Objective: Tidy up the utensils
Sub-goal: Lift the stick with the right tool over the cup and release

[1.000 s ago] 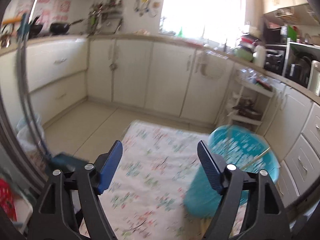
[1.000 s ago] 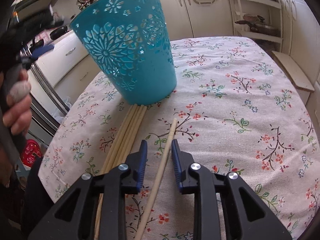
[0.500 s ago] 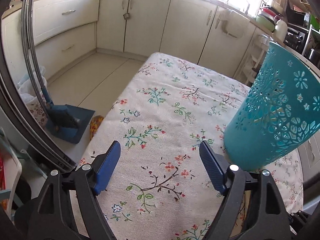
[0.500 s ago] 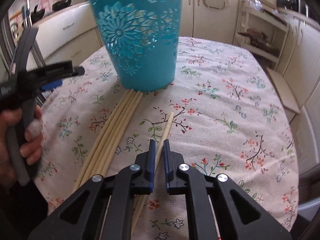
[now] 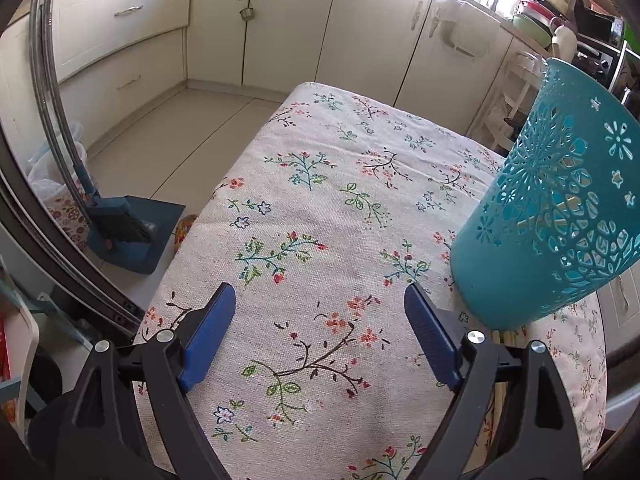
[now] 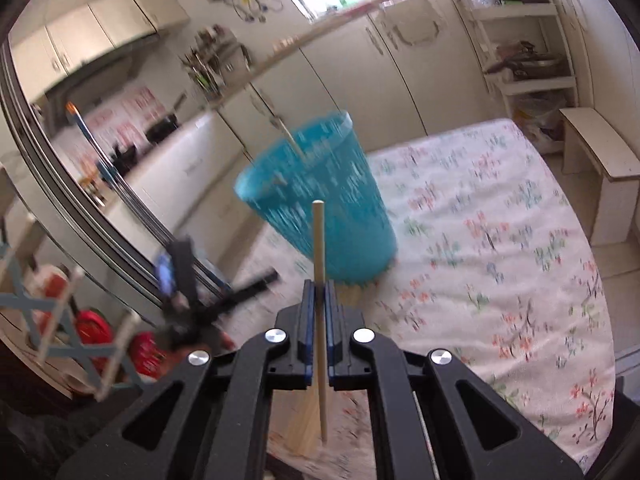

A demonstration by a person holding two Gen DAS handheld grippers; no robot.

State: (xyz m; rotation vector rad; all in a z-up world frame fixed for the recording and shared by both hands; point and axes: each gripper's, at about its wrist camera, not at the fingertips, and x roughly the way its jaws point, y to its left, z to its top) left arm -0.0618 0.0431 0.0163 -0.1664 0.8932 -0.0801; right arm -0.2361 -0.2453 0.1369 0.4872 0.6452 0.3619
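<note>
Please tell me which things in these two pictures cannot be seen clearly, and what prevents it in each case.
- Teal holder, right wrist view: motion blur hides its cut-out pattern and its contents.
- Loose chopsticks, left wrist view: mostly hidden behind the open left gripper; uncountable.
- Held chopstick, right wrist view: the right gripper covers its clamped stretch.
- Teal holder, left wrist view: right side cut off by the edge.

Cream cabinets (image 5: 288, 24), prob. window-lit.
</note>
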